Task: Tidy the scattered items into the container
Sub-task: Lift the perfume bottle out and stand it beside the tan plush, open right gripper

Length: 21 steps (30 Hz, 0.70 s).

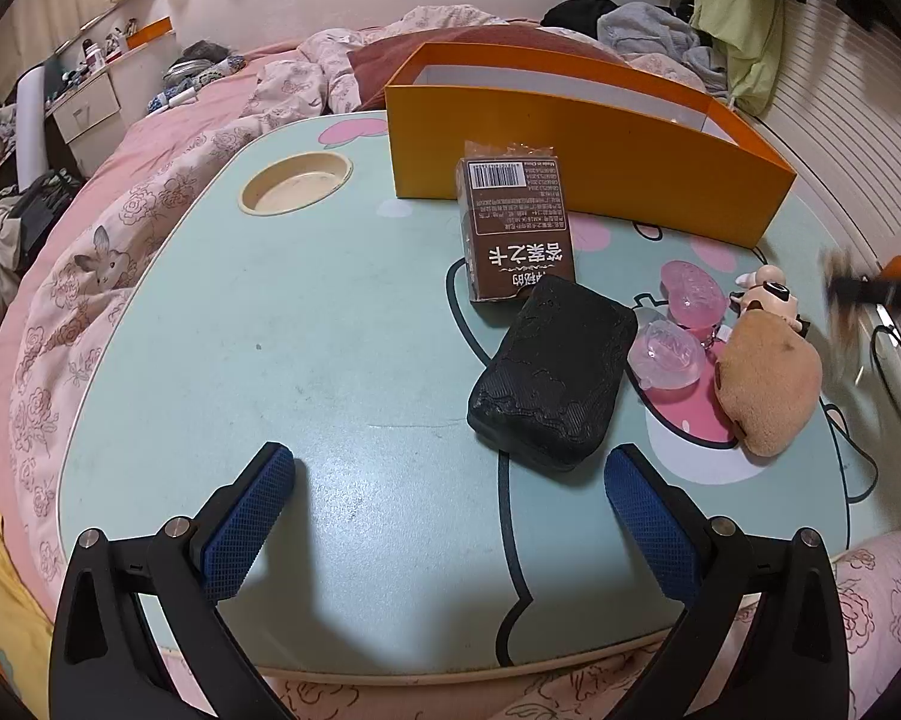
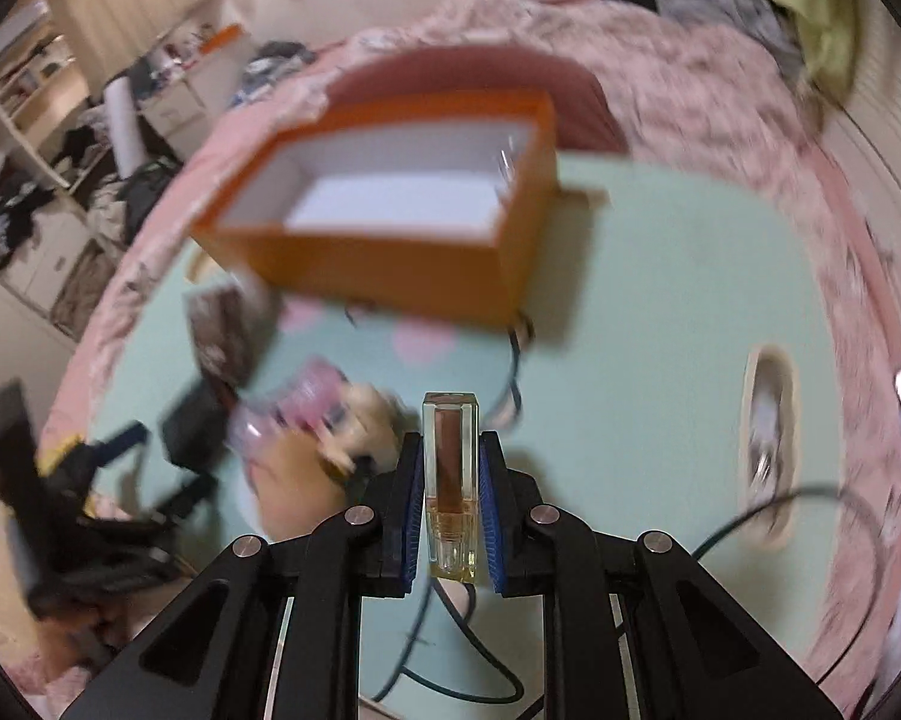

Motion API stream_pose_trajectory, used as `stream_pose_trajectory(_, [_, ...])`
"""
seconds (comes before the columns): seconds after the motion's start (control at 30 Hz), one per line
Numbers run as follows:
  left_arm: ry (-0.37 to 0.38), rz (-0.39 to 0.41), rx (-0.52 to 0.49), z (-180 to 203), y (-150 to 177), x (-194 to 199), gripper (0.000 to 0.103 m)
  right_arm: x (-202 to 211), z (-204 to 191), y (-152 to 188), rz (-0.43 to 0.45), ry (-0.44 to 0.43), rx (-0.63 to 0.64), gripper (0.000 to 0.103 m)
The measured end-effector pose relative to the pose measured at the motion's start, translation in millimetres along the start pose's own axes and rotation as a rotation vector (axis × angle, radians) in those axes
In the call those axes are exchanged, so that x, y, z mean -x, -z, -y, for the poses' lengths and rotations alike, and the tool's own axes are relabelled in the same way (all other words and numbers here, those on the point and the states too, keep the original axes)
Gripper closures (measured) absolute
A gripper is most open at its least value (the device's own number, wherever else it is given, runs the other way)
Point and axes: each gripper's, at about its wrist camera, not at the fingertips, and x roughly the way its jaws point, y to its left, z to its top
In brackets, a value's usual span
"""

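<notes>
An orange box (image 1: 576, 156) with a white inside stands at the back of the mint lap table (image 1: 270, 360); the blurred right wrist view shows it (image 2: 390, 252) open-topped ahead. My right gripper (image 2: 450, 450) is shut on a clear rectangular bottle (image 2: 449, 480) with a brown core, held above the table. My left gripper (image 1: 450, 474) is open and empty, low over the near table edge. In front of it lie a black pouch (image 1: 549, 372), a brown packet (image 1: 516, 228), two pink and clear jelly pieces (image 1: 681, 324), a brown plush (image 1: 762, 384) and a small cow figure (image 1: 771, 297).
The table rests on a bed with a pink floral quilt (image 1: 90, 276). A round cup recess (image 1: 294, 183) sits at the table's back left. A dark cable (image 2: 498, 396) trails over the table in the right wrist view. Clothes are piled behind the box (image 1: 648, 30).
</notes>
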Motion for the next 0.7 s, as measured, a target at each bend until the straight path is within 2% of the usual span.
stream_pose_trajectory(0.1, [-0.001, 0.000, 0.000, 0, 0, 0, 0.000, -7, 1, 6, 0.009, -0.044, -0.043, 0.087])
stream_pose_trajectory(0.2, [-0.001, 0.000, 0.000, 0, 0, 0, 0.000, 2, -2, 7, 0.095, 0.004, -0.049, 0.084])
stream_pose_trajectory(0.27, [-0.001, -0.001, 0.000, 0, 0, 0, 0.000, 11, -9, 11, 0.178, 0.056, -0.041, 0.068])
stream_pose_trajectory(0.33, [-0.002, -0.001, 0.000, 0, -1, 0, 0.000, 17, -16, 18, 0.217, 0.058, -0.027, 0.066])
stream_pose_trajectory(0.43, [-0.002, -0.001, -0.001, 0, -1, 0, 0.000, 14, -26, 31, 0.195, 0.023, -0.013, 0.066])
stream_pose_trajectory(0.47, [-0.002, -0.001, -0.001, 0, -1, 0, 0.000, 12, -32, 37, 0.191, 0.052, -0.009, 0.066])
stream_pose_trajectory(0.53, [-0.003, -0.001, -0.001, 0, -1, 0, 0.000, 12, -42, 48, 0.200, 0.174, 0.001, 0.064])
stream_pose_trajectory(0.57, [-0.003, -0.001, -0.001, 0, -1, -1, 0.000, 13, -48, 53, 0.211, 0.228, 0.006, 0.053])
stream_pose_trajectory(0.63, [-0.003, -0.002, -0.001, 0, -1, -1, 0.000, 18, -59, 62, 0.243, 0.253, 0.023, 0.042])
stream_pose_trajectory(0.7, [-0.003, -0.001, -0.001, 0, -1, -1, 0.000, 21, -65, 68, 0.257, 0.288, 0.036, 0.035])
